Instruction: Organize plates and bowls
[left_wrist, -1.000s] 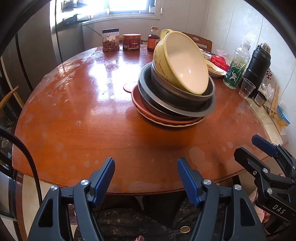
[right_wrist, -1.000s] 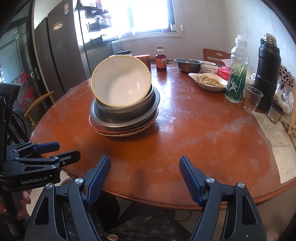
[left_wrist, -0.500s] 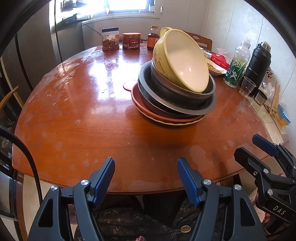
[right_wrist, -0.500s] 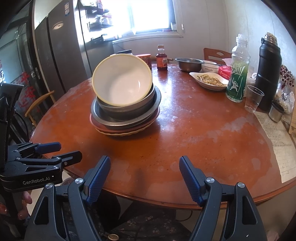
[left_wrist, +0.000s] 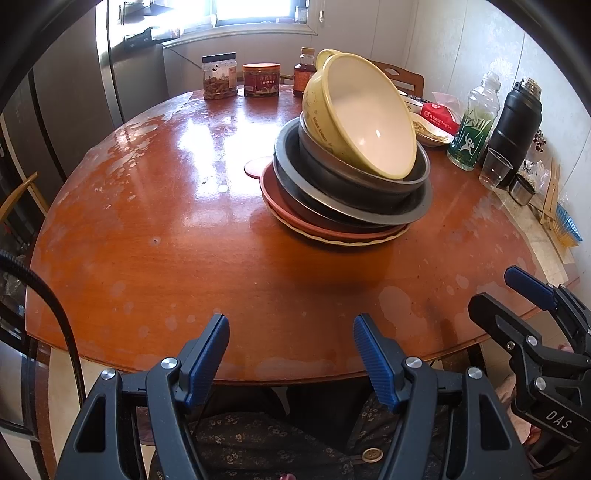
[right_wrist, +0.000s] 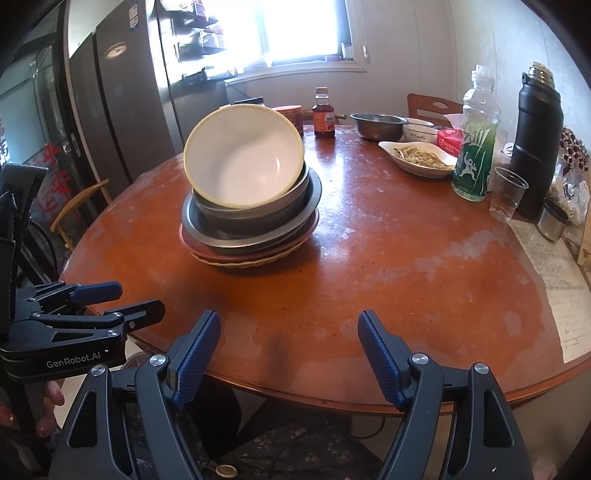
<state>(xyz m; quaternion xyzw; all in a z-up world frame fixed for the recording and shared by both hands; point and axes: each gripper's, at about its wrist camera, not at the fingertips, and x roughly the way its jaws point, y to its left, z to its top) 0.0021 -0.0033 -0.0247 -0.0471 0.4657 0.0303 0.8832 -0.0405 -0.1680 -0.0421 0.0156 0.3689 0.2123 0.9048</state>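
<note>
A stack of dishes stands on the round wooden table (left_wrist: 184, 229) (right_wrist: 406, 266). On top a yellow bowl (left_wrist: 364, 114) (right_wrist: 245, 155) with a white inside lies tilted toward me. It rests in grey metal bowls (left_wrist: 354, 192) (right_wrist: 255, 218), which sit on a reddish plate (left_wrist: 332, 230) (right_wrist: 255, 253) and a cream plate under it. My left gripper (left_wrist: 291, 349) (right_wrist: 114, 299) hangs open at the table's near edge, empty. My right gripper (right_wrist: 290, 345) (left_wrist: 509, 291) is open and empty too, beside it on the right.
At the table's far side stand two jars (left_wrist: 219, 75), a sauce bottle (right_wrist: 324, 114), a metal bowl (right_wrist: 376, 125) and a dish of food (right_wrist: 417, 157). On the right are a green bottle (right_wrist: 474, 136), a plastic cup (right_wrist: 508, 194) and a black flask (right_wrist: 537, 144). A fridge (right_wrist: 122, 110) is at the left.
</note>
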